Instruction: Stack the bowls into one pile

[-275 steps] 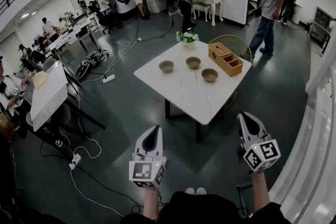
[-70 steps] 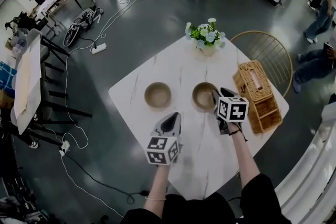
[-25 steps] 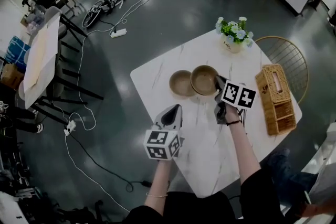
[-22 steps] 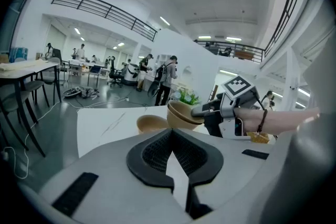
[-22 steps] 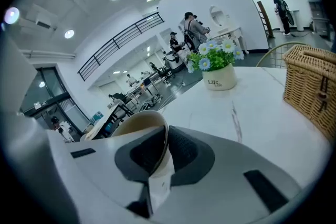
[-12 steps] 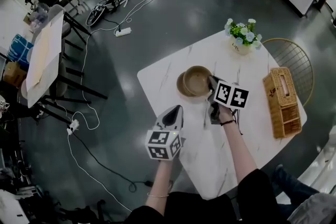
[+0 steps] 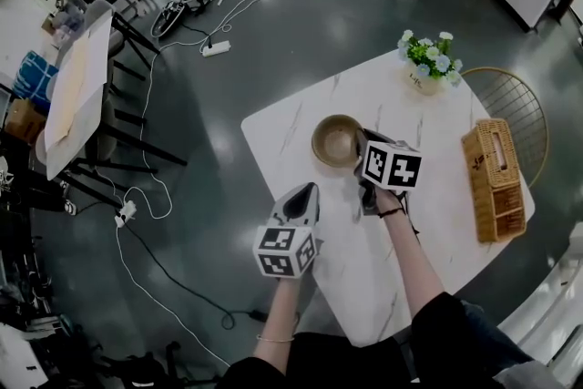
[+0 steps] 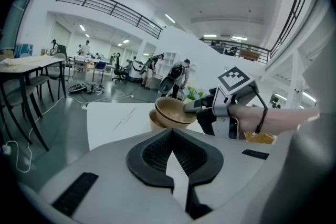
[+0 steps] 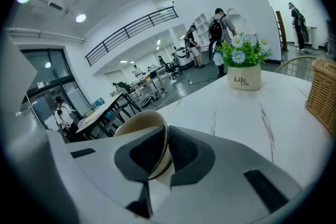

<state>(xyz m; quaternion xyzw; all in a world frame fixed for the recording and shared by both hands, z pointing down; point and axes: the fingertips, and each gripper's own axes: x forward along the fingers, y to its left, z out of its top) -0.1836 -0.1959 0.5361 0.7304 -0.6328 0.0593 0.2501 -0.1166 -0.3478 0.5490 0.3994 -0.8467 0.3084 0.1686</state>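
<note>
The right gripper (image 7: 363, 144), fingers clamped on the rim of a round tan bowl (image 7: 337, 141) at its ten o'clock, holds it above a matching bowl (image 8: 153, 122) on the white marble worktop (image 7: 364, 269), so only lowering seems left, while the left gripper (image 7: 308, 189) has its fingers together, empty.

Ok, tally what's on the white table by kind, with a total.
Bowls: 2 told apart, upper bowl over lower bowl; any nested inside can't be seen
Flower pot: 1
Wicker basket: 1
Total: 4
</note>
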